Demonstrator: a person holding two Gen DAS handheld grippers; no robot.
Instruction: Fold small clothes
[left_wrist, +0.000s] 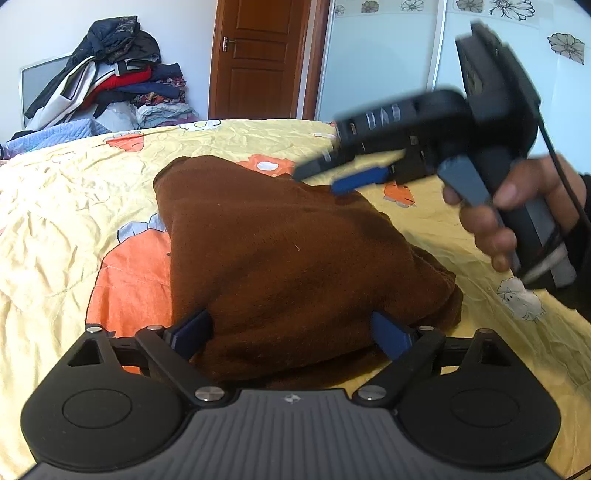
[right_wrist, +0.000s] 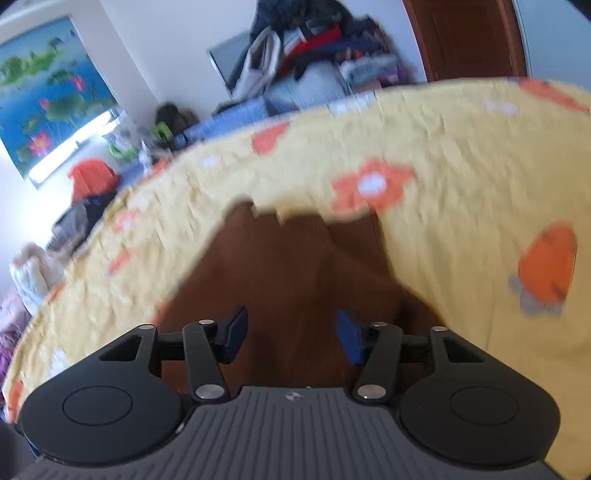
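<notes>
No readable writing; brown garment (left_wrist: 280, 258).

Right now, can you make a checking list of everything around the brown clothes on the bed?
Surface: yellow bedsheet with orange prints, wrinkled.
Job's things: brown garment lying bunched on the sheet, partly folded.
Clutter: pile of clothes heaped beyond the bed's far edge.
Grippers: left gripper open wide, its fingers on either side of the garment's near edge; right gripper open above the garment, nothing between its fingers, held in a hand.
Cables: a black cable runs down from the right gripper's body.
Surroundings: wooden door, white flowered wardrobe, lotus picture on the wall.
</notes>
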